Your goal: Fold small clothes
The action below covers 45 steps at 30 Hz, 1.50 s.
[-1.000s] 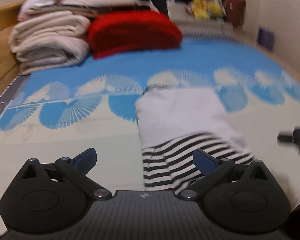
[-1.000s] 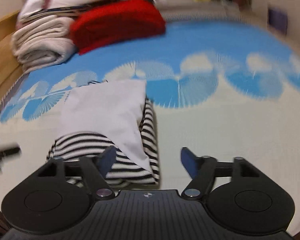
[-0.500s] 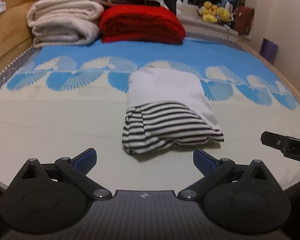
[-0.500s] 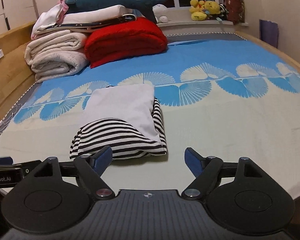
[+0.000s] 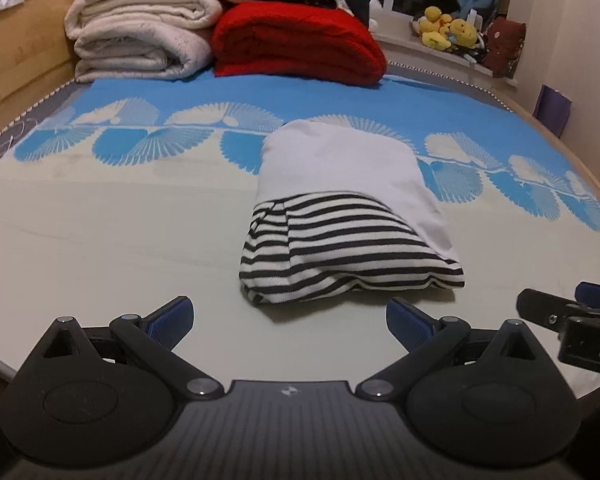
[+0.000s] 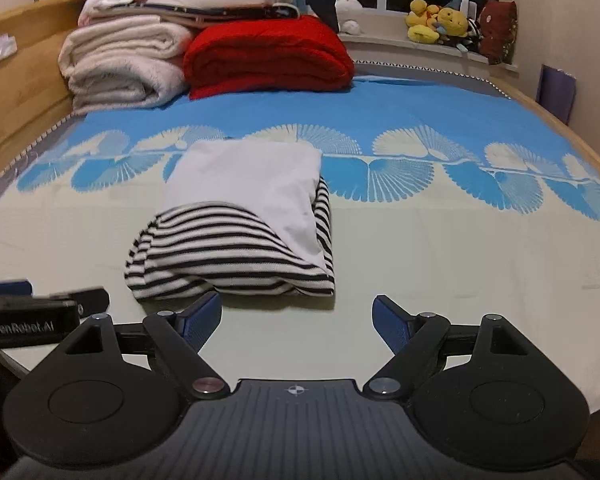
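Folding is looking finished: striped garment (image 5: 350, 248) is lying as a compact bundle mid-bed (image 5: 100, 240), while left tool (image 5: 288, 320) and right tool (image 6: 298, 318) are hovering near it, both spread, gripping nothing.

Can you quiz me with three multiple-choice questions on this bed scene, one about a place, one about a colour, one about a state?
1. Where does the folded garment lie?
A. on the bed
B. on the red blanket
C. on the windowsill

2. What colour are its stripes?
A. red and white
B. black and white
C. blue and yellow

3. How are the left gripper and right gripper?
A. both open, empty
B. both shut on the garment
C. one open, one shut

Answers: 1 A, it rests on the bedcover, nearer than the red blanket. 2 B, dark bands on white. 3 A, each pair of fingers stands apart, short of the cloth.
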Tool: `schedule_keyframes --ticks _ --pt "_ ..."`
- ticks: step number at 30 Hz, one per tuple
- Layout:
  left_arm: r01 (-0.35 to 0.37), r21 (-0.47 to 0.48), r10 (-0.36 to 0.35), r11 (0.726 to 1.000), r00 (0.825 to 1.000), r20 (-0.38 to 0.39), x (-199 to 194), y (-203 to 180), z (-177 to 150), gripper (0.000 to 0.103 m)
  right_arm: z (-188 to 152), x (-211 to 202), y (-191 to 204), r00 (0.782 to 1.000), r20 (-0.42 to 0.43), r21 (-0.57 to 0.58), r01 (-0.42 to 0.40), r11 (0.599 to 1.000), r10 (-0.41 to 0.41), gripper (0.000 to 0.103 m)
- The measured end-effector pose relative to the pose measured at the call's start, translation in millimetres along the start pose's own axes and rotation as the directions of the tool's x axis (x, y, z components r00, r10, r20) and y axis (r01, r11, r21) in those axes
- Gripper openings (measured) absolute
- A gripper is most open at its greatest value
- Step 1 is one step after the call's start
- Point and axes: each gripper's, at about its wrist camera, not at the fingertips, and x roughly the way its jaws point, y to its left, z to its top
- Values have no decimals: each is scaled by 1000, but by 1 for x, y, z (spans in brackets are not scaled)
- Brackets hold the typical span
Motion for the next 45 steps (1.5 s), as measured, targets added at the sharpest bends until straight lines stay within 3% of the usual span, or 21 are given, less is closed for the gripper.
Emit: schedule_keyframes --ticks 9,45 --pt "40 32 -40 999 999 21 -6 -3 -2 103 -2 0 5 1000 7 -31 4 1000 -4 84" --pt "50 49 -51 998 999 17 -9 -9 -8 103 -6 -6 9 1000 13 -54 -11 998 12 84"
